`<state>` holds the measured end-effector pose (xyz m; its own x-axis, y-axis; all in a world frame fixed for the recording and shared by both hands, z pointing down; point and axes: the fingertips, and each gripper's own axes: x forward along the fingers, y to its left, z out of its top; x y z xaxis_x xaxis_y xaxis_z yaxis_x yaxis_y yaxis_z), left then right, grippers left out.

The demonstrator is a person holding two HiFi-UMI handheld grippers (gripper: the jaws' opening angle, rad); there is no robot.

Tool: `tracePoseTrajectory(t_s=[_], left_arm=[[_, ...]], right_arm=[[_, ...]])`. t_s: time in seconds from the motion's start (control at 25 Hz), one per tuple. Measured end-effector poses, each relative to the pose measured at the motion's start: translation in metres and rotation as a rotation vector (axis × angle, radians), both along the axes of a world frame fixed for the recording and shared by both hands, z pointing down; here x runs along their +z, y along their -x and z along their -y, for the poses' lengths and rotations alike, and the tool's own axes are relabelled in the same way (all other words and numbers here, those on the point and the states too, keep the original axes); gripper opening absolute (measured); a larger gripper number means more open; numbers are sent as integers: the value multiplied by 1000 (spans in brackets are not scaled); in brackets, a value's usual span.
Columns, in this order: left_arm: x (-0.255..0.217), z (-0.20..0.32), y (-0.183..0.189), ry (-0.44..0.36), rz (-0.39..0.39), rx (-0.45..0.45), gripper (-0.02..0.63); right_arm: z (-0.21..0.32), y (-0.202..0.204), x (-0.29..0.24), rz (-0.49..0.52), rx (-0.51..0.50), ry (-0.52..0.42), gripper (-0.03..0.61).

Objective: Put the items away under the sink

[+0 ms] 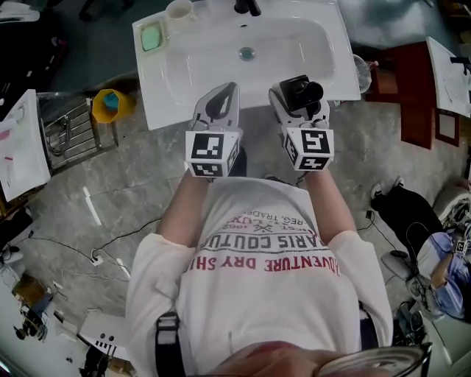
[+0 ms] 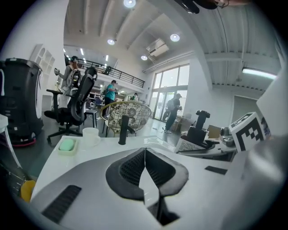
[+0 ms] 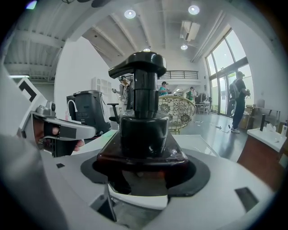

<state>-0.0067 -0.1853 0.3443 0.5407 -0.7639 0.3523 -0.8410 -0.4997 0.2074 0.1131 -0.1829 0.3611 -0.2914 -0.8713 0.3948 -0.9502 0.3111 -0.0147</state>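
The dark brown translucent pump bottle is hiding its whole lower body behind the right gripper's jaws, and way ahead of that gripper the black metal tap is getting cropped off.

The faucet stands at the far edge of the sink, and the drain lies in its basin. On its far left corner sit the soap dish and the cup, side by side. Over its near edge are the left gripper and, to the right, the right gripper, with a pump bottle between its jaws. A bin stands on the floor left of the sink.
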Motion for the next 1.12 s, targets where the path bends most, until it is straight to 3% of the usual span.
tracePoseTrajectory(t_s=[0.32,0.64,0.88,1.12], left_arm=[[8,-99,1,-3,16,-124,23],[38,-203,6,46,23,-238,23],[74,-220,18,91,35,-284,23],[134,-186,24,60,69,-269,23]], right_arm=[[-90,-2,10,21,-110,20,367],[-177,-13,38,0,-196,46,367],[-193,-3,83,8,-228,109,367],[-176,13,152,24,-266,98,367]])
